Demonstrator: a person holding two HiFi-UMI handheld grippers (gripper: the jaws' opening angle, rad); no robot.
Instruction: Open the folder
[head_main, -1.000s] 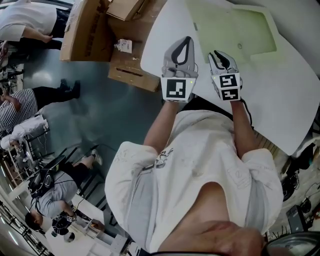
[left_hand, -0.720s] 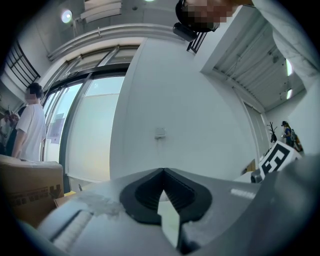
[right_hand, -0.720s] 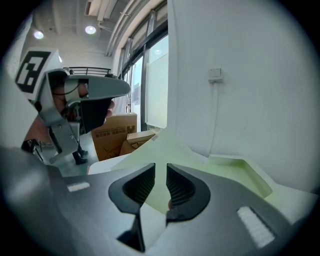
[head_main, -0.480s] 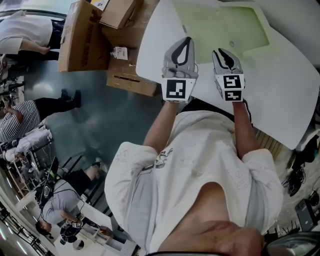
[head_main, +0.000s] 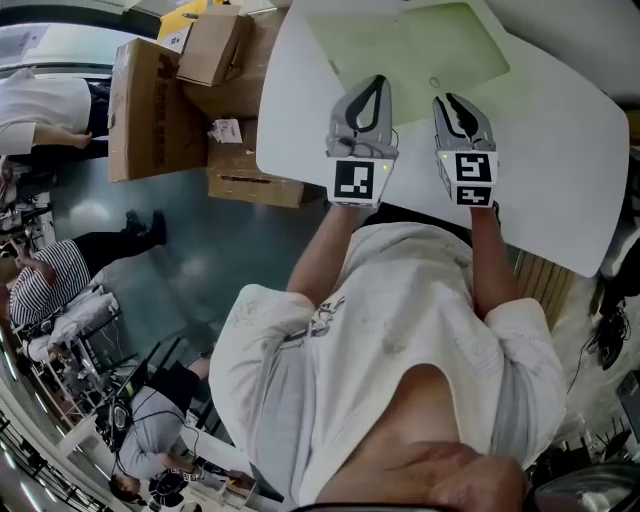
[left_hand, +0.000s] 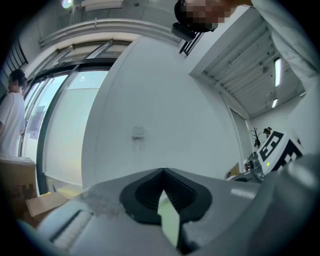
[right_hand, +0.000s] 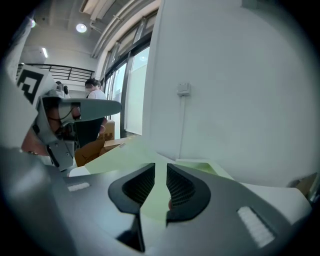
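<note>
As both tools have crept up the frame toward the pale green folder (head_main: 400, 45), seemingly closed at upper centre of the white worktop (head_main: 560, 150), the left tool (head_main: 374, 84) stays pinched together. The right tool (head_main: 452, 100) is narrowly parted and empty, so gripping the cover likely comes next.

White table (head_main: 560, 150) bears a pale green folder (head_main: 420, 50), apparently flat

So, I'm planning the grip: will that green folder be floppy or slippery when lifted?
Probably floppy: the folder looks thin and lies flat on the table. Likely light too, so it may slide on the smooth white top when pushed.
</note>
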